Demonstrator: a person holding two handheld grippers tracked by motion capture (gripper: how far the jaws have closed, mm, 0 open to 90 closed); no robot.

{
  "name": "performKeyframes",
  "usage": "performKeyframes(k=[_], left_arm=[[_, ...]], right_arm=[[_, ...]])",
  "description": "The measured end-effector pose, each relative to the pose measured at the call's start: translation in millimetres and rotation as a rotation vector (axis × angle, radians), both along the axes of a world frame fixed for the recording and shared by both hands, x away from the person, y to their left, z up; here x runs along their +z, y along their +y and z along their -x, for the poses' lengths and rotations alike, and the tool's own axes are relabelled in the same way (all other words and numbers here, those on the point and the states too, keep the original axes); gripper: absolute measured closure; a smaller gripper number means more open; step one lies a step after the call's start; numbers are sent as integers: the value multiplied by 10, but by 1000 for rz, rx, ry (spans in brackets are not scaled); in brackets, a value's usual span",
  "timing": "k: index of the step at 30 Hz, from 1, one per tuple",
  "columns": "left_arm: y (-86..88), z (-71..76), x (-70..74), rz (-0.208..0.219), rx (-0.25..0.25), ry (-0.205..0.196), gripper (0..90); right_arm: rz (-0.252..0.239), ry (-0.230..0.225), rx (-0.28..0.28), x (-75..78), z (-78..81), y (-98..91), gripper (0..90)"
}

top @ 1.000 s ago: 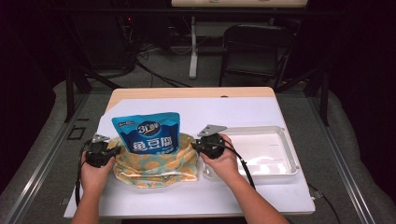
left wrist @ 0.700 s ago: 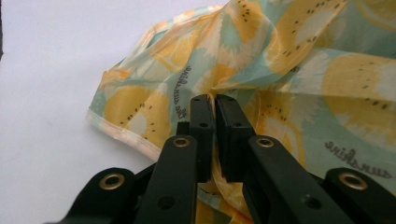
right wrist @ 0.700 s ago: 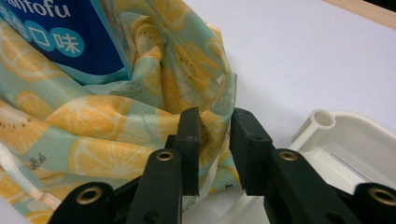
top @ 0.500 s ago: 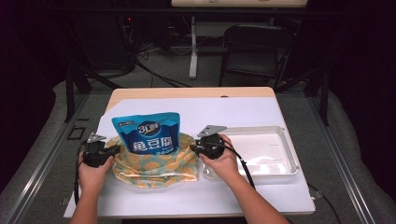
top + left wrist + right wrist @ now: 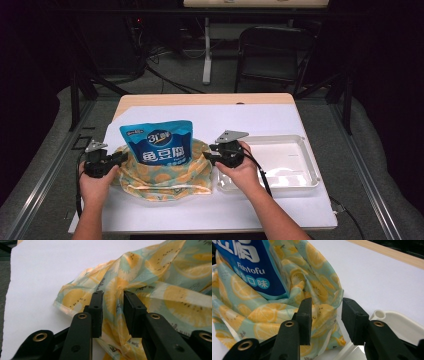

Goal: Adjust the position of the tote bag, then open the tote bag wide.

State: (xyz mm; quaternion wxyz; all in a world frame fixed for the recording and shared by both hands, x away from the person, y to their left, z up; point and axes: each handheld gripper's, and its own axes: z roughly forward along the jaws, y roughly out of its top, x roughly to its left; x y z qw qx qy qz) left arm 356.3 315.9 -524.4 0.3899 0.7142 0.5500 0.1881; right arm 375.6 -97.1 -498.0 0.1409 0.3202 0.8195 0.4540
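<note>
Bag (image 5: 165, 175), thin and floppy, lies on the worktop (image 5: 260, 120) around an upright pouch (image 5: 159, 142). Fingers of both grippers (image 5: 118, 159) (image 5: 209, 154) have just been opening, fabric loose between them; best gripped at its hemmed edges.

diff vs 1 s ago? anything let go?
Both tongs have just been opening. The left tongs and the right tongs each have a fold of the lemon-print bag between the jaws, with gaps beside the cloth, so the grip looks released. Unchanged: hands at the bag's two ends, blue snack pouch upright in the bag, white tray to its right.
</note>
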Motion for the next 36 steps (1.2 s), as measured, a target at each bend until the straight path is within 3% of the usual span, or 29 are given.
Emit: performKeyframes(k=[2,5,9,11,13,17,19,22,36], left_arm=[[-3,3,16,2,0,-12,682],[-15,21,83,-40,-7,-26,655],[-22,69,171,-46,3,-57,632],[-19,99,204,-46,10,-82,625],[-7,117,238,-53,20,-72,611],[5,152,280,-34,46,-101,586],[9,166,305,-25,50,-105,571],[6,187,345,-15,44,-112,550],[-89,291,557,14,-15,-131,528]], right_arm=[[2,-4,-5,31,2,-14,580],[-26,-15,-10,80,11,-44,570],[-37,-41,-16,136,28,-72,559],[-18,-72,-12,161,40,-82,556],[5,-106,-14,183,53,-86,556],[7,-134,-8,213,64,-89,558],[15,-137,-4,222,65,-88,556],[10,-98,3,210,60,-81,553],[-21,-120,-10,277,78,-96,473]])
